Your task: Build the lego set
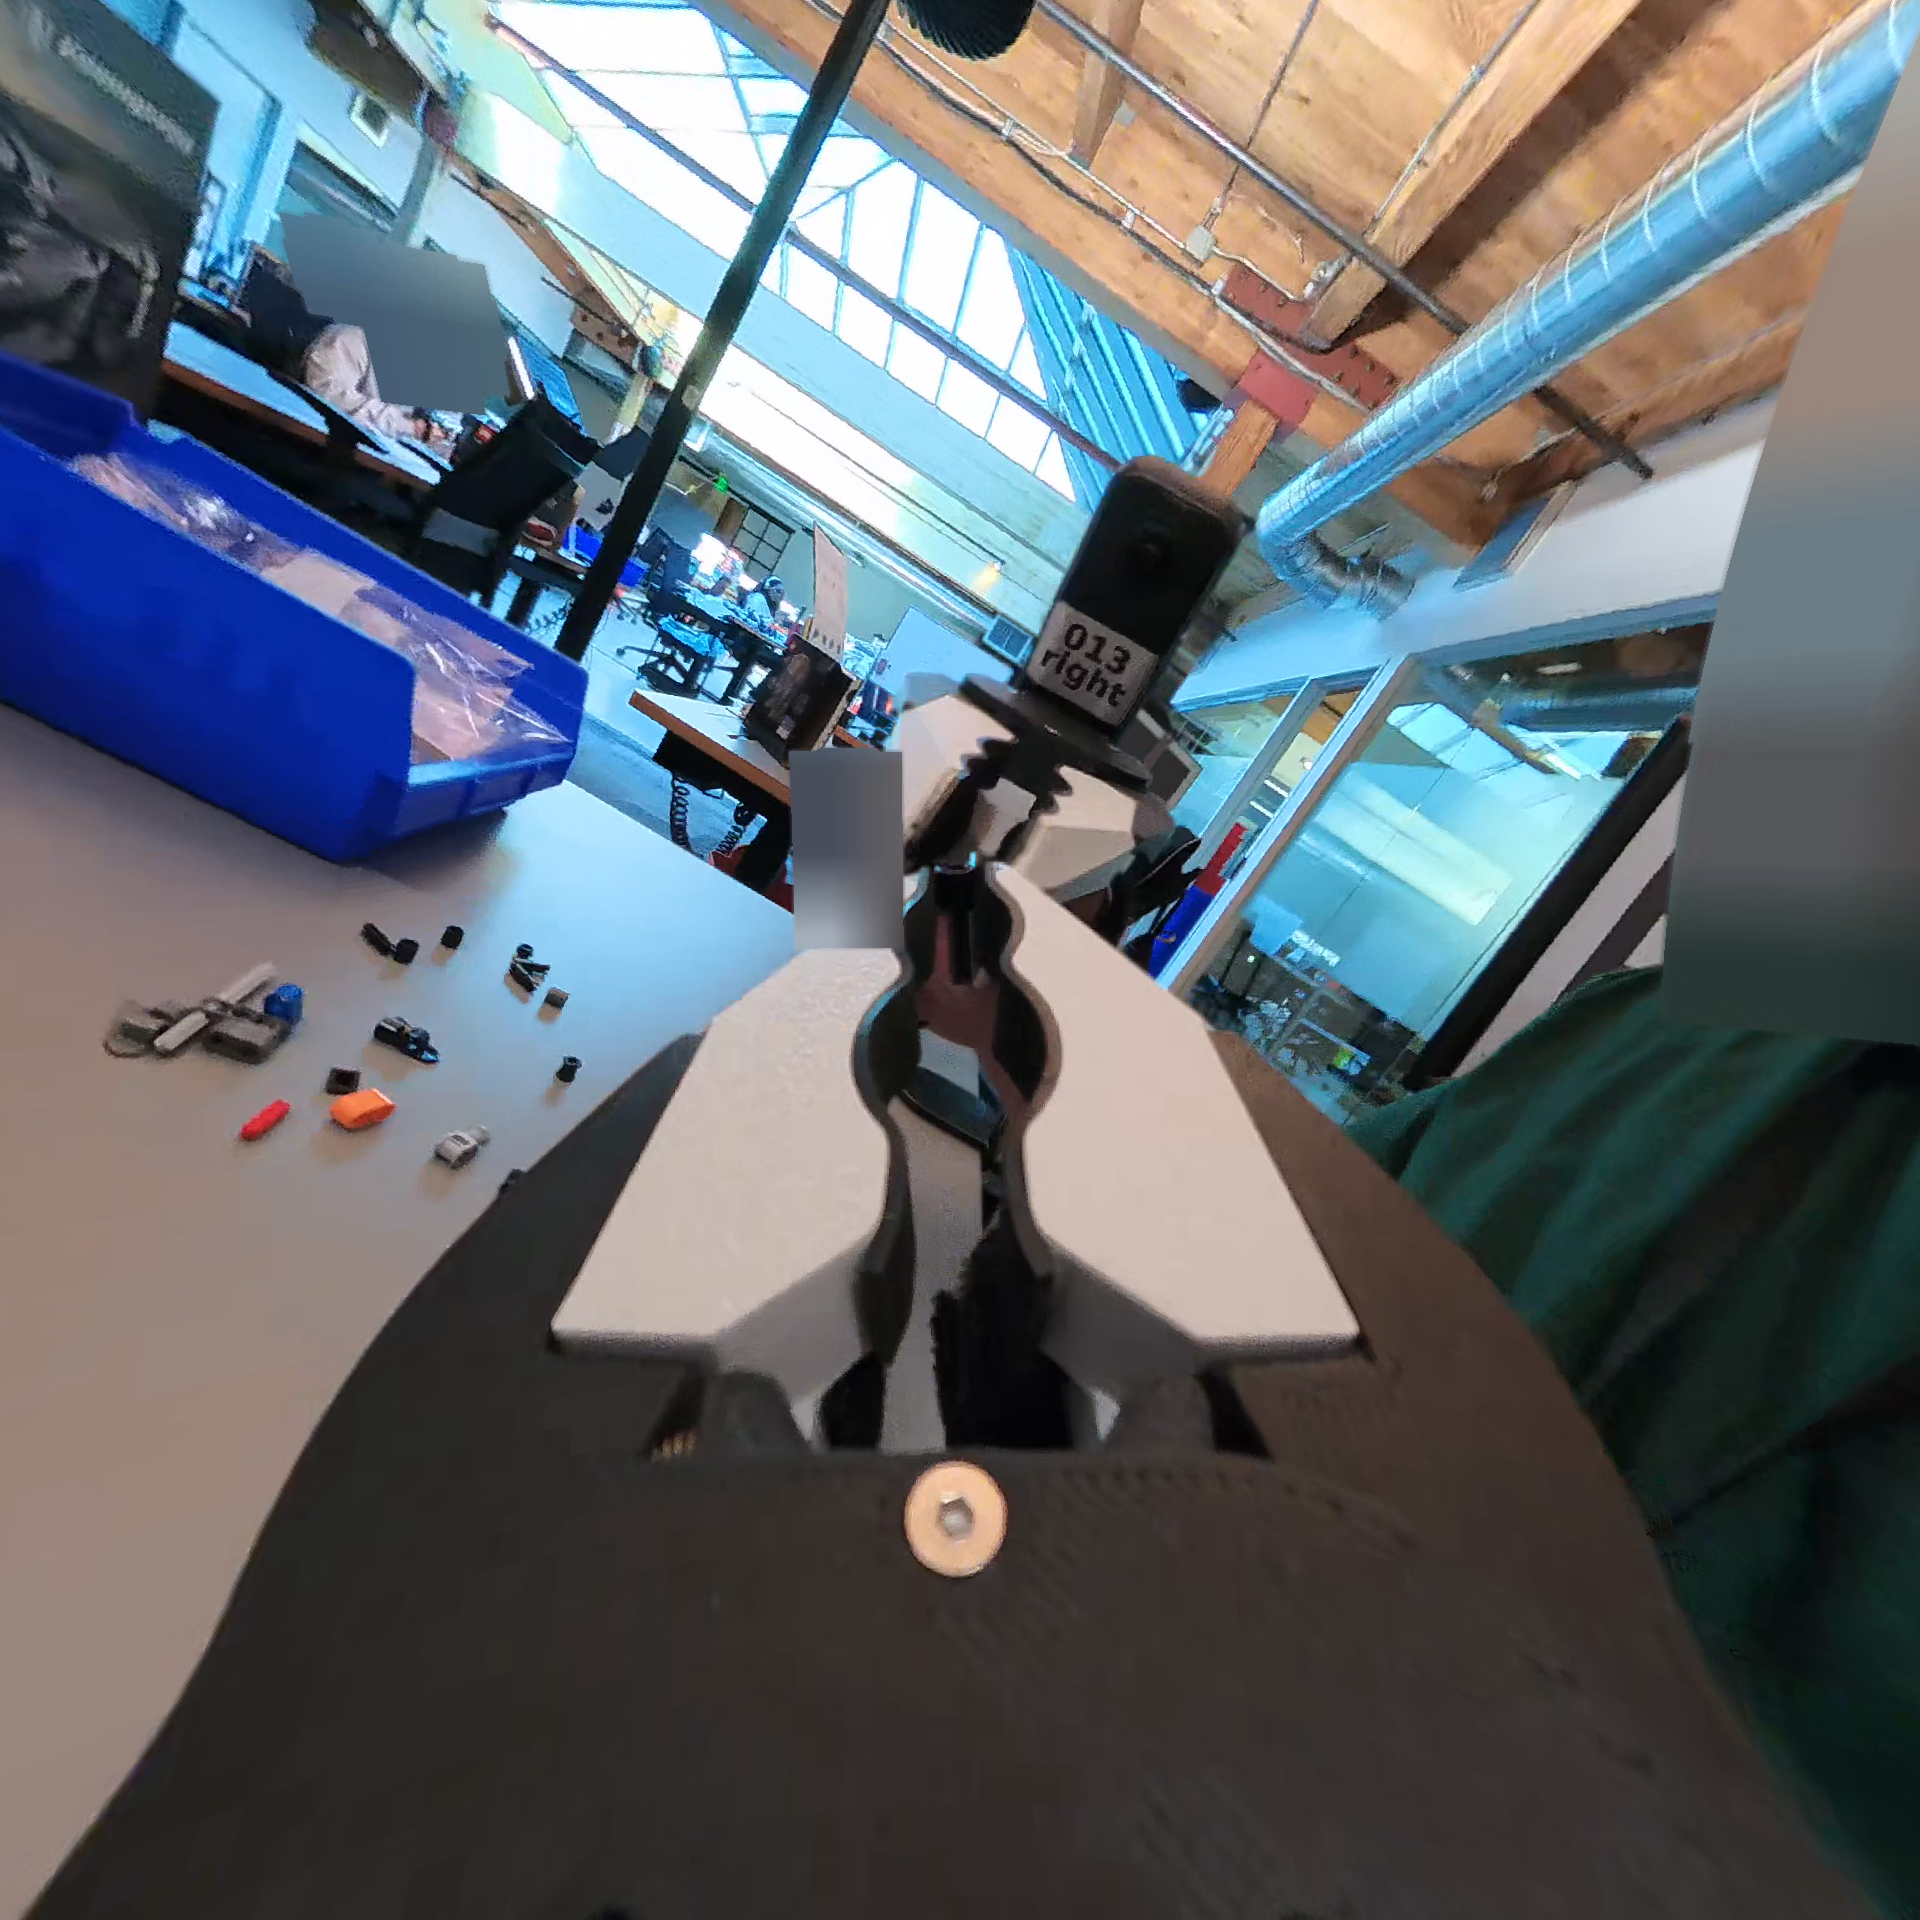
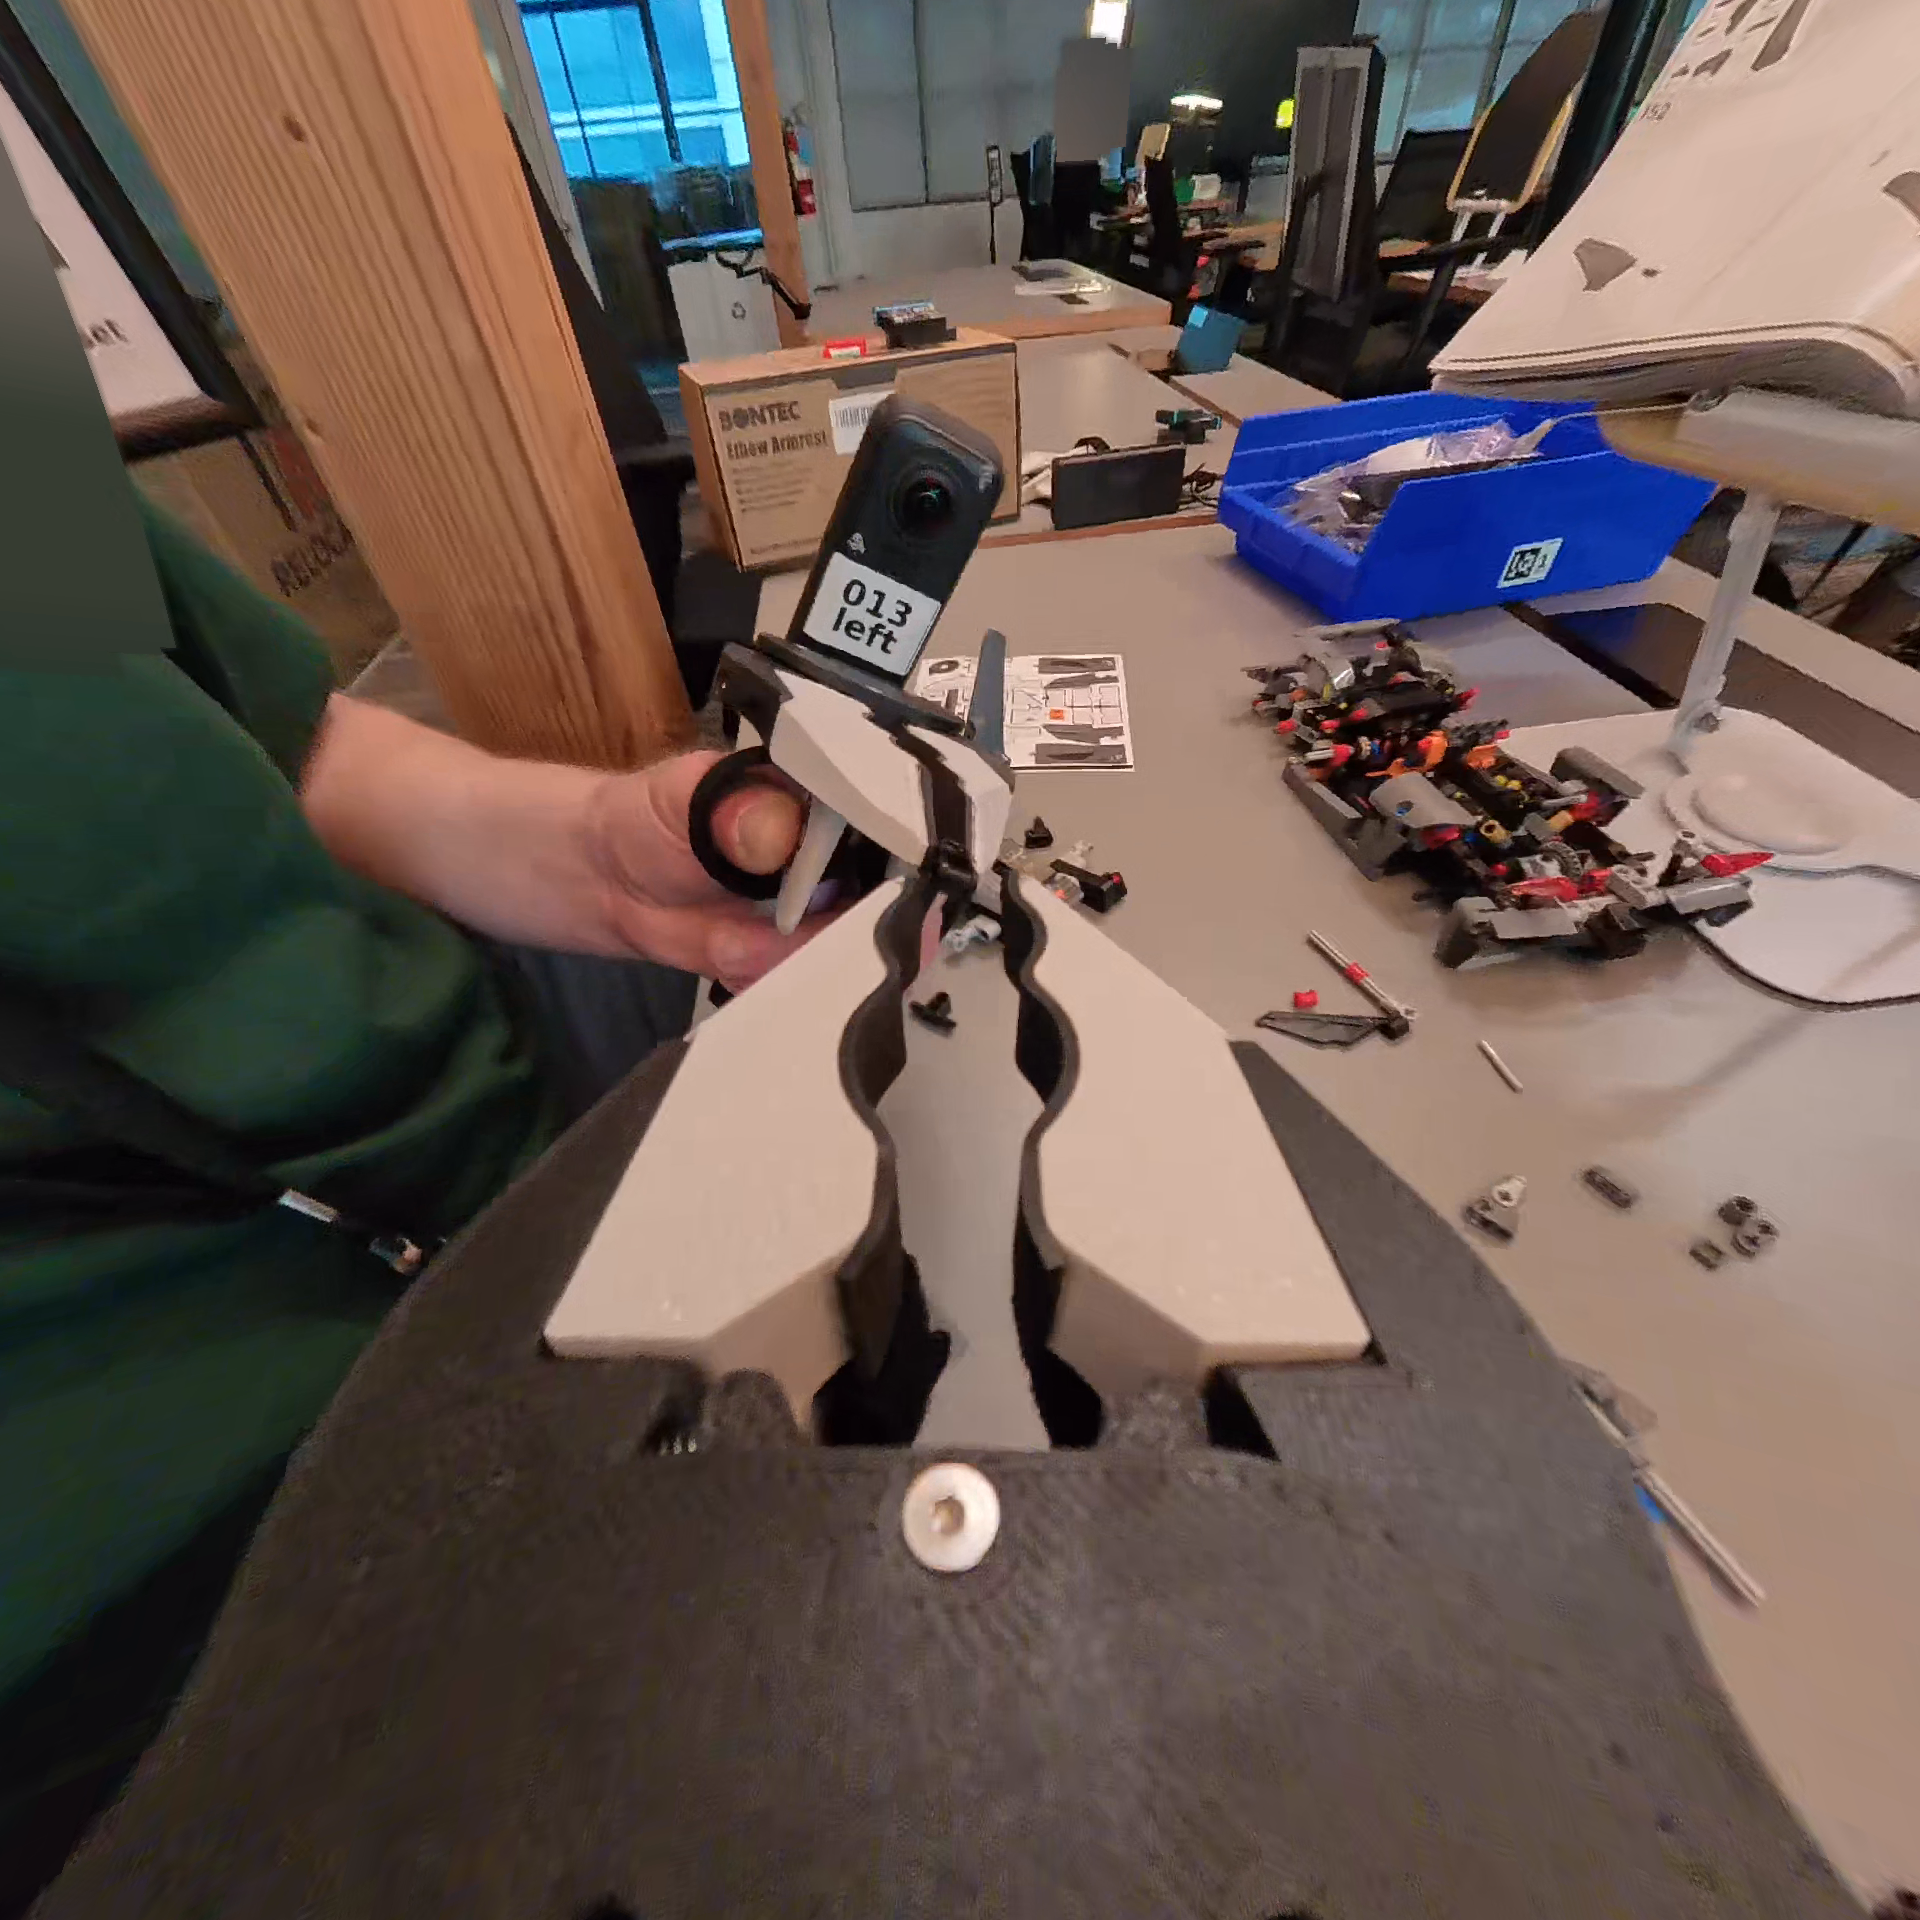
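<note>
My left gripper [image 1: 954,896] and right gripper [image 2: 958,896] meet tip to tip above the grey table [image 2: 1195,1039]. In the right wrist view the left gripper [image 2: 940,862], held by a hand [image 2: 582,852], is shut on a small black lego piece [image 2: 948,864]. A small light grey piece [image 2: 966,932] sits between my right fingertips, which look closed on it. The partly built lego car chassis [image 2: 1455,800] lies on the table to the right. In the left wrist view the right gripper [image 1: 971,831] faces me, and the joint is mostly hidden.
Loose lego pieces lie on the table at the left [image 1: 343,1039] and at the right [image 2: 1662,1216]. A black pin [image 2: 932,1010] lies below my right fingers. A blue bin [image 2: 1455,509] of bags, a sticker sheet [image 2: 1049,712], an instruction booklet [image 2: 1714,239] on a stand and a wooden post [image 2: 364,364] surround the spot. Only a small space, under 4 cm, lies between the two pairs of fingers.
</note>
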Motion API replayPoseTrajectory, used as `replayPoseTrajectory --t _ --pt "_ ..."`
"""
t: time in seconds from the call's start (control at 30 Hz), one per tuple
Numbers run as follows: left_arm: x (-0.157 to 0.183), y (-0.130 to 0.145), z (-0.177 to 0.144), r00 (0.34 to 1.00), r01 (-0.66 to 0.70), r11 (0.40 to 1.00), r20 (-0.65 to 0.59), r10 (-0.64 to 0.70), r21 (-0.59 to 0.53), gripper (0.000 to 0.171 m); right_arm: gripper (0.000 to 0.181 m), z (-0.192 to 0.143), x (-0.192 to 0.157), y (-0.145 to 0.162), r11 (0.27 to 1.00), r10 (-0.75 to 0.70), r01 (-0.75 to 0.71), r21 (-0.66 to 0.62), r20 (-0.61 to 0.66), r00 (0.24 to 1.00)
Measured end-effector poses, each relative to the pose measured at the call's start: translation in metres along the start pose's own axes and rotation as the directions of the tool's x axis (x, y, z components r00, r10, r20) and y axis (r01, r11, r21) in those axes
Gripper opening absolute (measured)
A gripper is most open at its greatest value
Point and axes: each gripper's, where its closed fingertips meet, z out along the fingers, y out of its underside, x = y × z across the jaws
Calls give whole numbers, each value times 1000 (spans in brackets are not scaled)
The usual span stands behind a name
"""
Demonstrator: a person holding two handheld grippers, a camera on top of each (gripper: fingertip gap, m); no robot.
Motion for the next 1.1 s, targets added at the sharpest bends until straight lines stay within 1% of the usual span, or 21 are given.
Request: replayPoseTrajectory --t 0.07,0.1,0.13,0.23,0.3,0.43,0.47,0.53,0.57,0.63,0.7,1.1 --pt "3 -2 -1 999 -46 999 9 46 1 5 12 3 -1 3 999 23 -23 -29 -9 1000" --pt "4 -2 -2 998 -62 998 9 62 0 4 6 4 -4 0 1000 17 -17 -11 -4 1000" --pt "7 -3 -2 998 -70 998 -1 70 -3 5 5 6 -6 -2 1000 28 -28 3 4 1000" --pt "11 -7 -6 995 -103 995 2 103 4 5 5 8 -10 -7 995 89 -92 43 56 994" --pt "15 -9 -7 988 -154 988 17 154 -7 5 4 10 -13 -11 990 127 -132 54 94 987" --pt "23 -16 -13 972 -232 973 33 232 -12 5 3 15 -19 -20 983 159 -169 72 128 979" --pt "25 -17 -15 969 -245 969 41 245 -12 5 5 16 -20 -22 982 160 -171 77 130 978" --pt "26 -20 -18 959 -277 961 62 278 -15 5 17 17 -25 -30 977 168 -187 105 168 971" --pt "27 -20 -20 956 -285 958 64 286 -23 6 17 18 -26 -32 975 175 -195 107 172 969" --pt "28 -22 -24 952 -296 955 73 296 -21 5 9 21 -25 -33 978 160 -178 107 154 975" --pt "31 -23 -26 949 -305 952 73 306 -23 5 6 26 -26 -33 980 160 -175 91 154 975" --pt "39 -32 -40 933 -351 937 84 349 7 5 5 40 -33 -43 991 85 -99 88 152 985"
